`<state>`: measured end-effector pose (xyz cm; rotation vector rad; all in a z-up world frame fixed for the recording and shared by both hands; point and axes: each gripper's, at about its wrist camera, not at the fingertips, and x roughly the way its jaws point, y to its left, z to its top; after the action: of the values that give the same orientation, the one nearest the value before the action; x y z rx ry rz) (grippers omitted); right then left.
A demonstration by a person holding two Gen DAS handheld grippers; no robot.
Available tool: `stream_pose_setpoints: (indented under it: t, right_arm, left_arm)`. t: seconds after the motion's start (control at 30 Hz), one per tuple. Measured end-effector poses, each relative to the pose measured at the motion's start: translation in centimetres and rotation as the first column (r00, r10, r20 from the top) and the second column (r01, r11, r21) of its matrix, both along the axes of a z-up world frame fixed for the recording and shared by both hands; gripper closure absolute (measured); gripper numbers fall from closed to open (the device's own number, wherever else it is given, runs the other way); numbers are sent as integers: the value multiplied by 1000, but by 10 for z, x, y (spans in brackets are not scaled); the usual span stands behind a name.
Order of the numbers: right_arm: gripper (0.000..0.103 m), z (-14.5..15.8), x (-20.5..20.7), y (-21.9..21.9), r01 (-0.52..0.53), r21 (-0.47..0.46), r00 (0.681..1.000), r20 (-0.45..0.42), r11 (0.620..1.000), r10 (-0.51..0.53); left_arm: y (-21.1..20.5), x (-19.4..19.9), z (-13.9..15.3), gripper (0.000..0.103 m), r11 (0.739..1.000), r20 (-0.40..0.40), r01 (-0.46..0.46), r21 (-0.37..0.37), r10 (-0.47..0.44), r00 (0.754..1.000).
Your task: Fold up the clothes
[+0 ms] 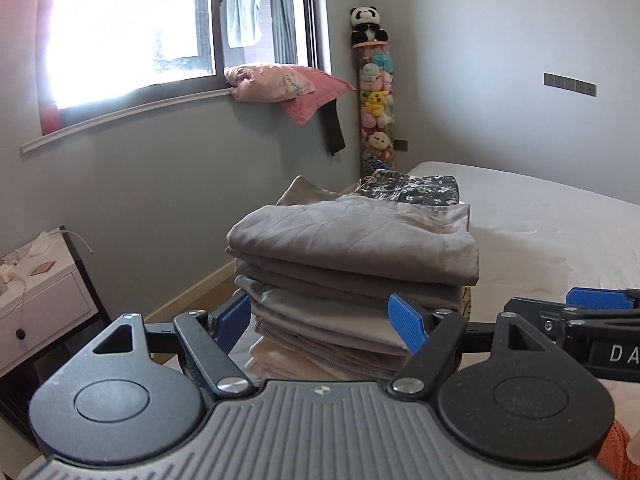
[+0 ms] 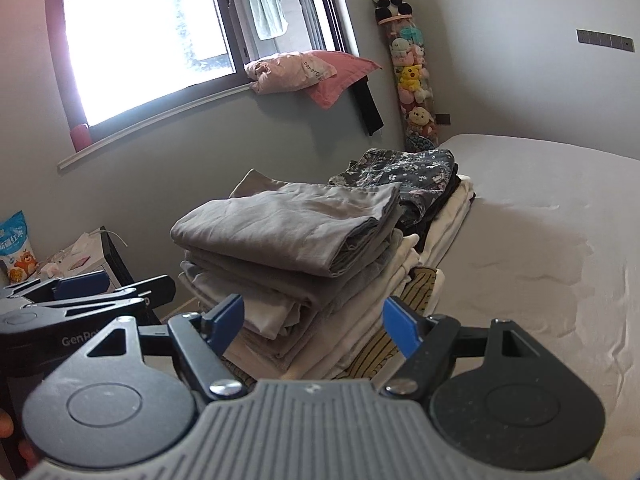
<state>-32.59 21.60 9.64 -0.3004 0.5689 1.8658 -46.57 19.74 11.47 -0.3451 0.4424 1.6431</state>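
both grippers, left gripper [image 1: 322, 320] and right gripper [image 2: 314, 326], hung spread and empty beside the folded stack [image 1: 352, 264]; a careless nudge could've toppled it.

On the right gripper [image 1: 592, 300], seen at the right edge of the left wrist view, white letters "DA" stand on its black body, cut by the picture edge. On the left gripper [image 2: 80, 292], seen in the right wrist view, light letters "GenRo" stand on its black body, and the rest is hidden. The pink bag [image 2: 294, 70] on the window sill carries small dark print, too small to read. The blue packet [image 2: 16, 246] at the left shows Chinese characters that I cannot read surely
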Motion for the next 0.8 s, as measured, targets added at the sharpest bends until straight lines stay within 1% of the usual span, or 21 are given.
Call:
stream_pose_setpoints:
  t: [0.17, 0.3, 0.5, 0.8]
  right_arm:
    - [24, -1, -5, -6, -9, 14, 1000, 23, 1000, 9]
    - [24, -4, -8, -7, -11, 1, 999, 37, 1000, 11]
    - [24, -8, -12, -11, -15, -2, 998, 59, 1000, 15]
    - [24, -10, -11, -11, -11, -12, 999, 49, 1000, 11]
  left_arm:
    - [-3, 2, -2, 14, 1000, 2, -21, -23, 21, 1000]
    - [-3, 3, -5, 14, 999, 19, -23, -45, 24, 1000]
    - [-3, 5, -9, 14, 997, 10, -41, -69, 42, 999]
    - [-4, 6, -10, 14, 995, 9, -52, -84, 53, 999]
